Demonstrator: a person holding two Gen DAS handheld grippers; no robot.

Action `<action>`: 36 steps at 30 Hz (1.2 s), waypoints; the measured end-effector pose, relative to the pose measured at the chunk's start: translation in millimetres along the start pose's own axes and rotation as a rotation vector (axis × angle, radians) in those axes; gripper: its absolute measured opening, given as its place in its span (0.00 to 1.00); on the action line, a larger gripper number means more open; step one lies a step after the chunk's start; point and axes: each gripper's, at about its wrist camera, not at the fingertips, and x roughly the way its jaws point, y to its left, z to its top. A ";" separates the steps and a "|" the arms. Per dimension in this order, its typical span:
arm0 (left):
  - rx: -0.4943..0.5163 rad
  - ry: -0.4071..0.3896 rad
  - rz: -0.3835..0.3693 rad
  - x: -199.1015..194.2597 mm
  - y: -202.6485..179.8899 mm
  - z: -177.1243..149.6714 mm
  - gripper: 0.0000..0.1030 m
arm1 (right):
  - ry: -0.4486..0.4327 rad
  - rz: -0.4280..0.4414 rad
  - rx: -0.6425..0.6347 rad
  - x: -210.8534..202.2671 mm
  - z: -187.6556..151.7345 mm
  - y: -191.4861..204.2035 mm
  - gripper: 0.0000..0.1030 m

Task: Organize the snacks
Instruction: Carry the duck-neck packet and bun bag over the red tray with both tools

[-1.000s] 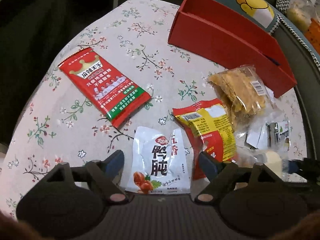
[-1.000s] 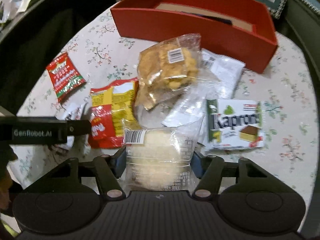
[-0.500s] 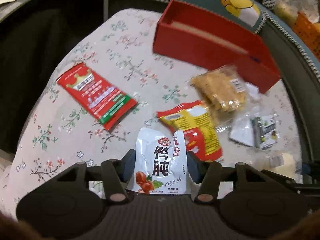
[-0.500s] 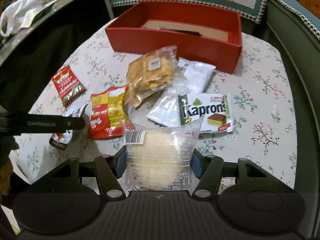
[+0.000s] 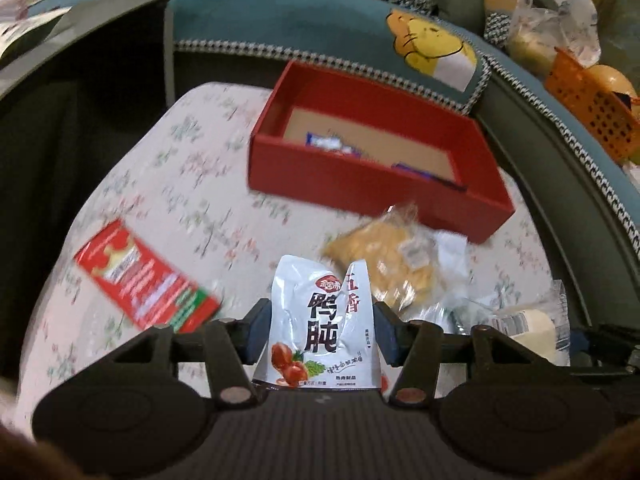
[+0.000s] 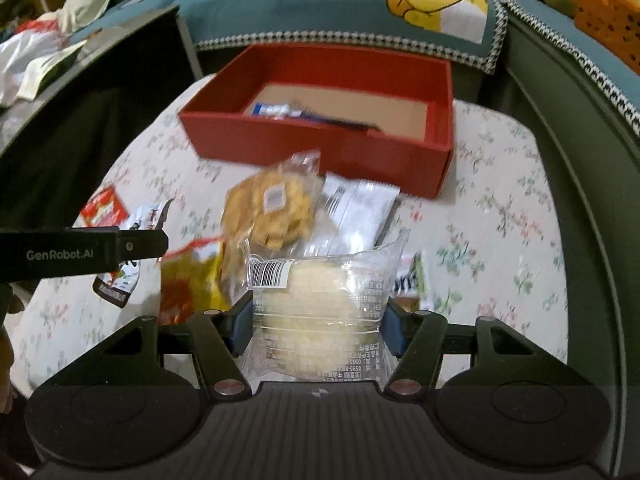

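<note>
My left gripper [image 5: 320, 326] is shut on a white pouch with black Chinese lettering [image 5: 320, 320] and holds it above the table. My right gripper [image 6: 318, 320] is shut on a clear-wrapped pale cake [image 6: 320, 316], also lifted. The open red box [image 5: 372, 168] stands at the far side of the table and holds a blue-and-white packet [image 6: 276, 110]. The left gripper also shows from the side at the left of the right wrist view [image 6: 136, 244].
On the floral tablecloth [image 6: 500, 240] lie a red packet [image 5: 144, 280], a clear bag of golden crisps [image 6: 272, 208], a silver-white wrapper [image 6: 360, 208] and a red-yellow packet [image 6: 188, 280]. A teal sofa [image 6: 320, 8] curves behind. An orange basket [image 5: 592, 104] sits at the right.
My left gripper closed on the white pouch and lifted it. Both grippers rose with their packets, so the inside of the red box now shows.
</note>
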 end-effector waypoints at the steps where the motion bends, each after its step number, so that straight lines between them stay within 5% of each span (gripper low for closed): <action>1: 0.005 -0.006 -0.005 1.5 -2.3 5.1 0.71 | -0.006 -0.004 0.005 0.8 4.7 -0.6 0.66; 12: 0.032 -0.057 0.003 25.1 -18.8 53.0 0.71 | -0.070 -0.030 0.046 9.0 48.2 -9.5 0.66; 36: 0.071 -0.108 0.029 38.7 -35.3 85.2 0.71 | -0.128 -0.076 0.092 24.9 85.5 -21.2 0.67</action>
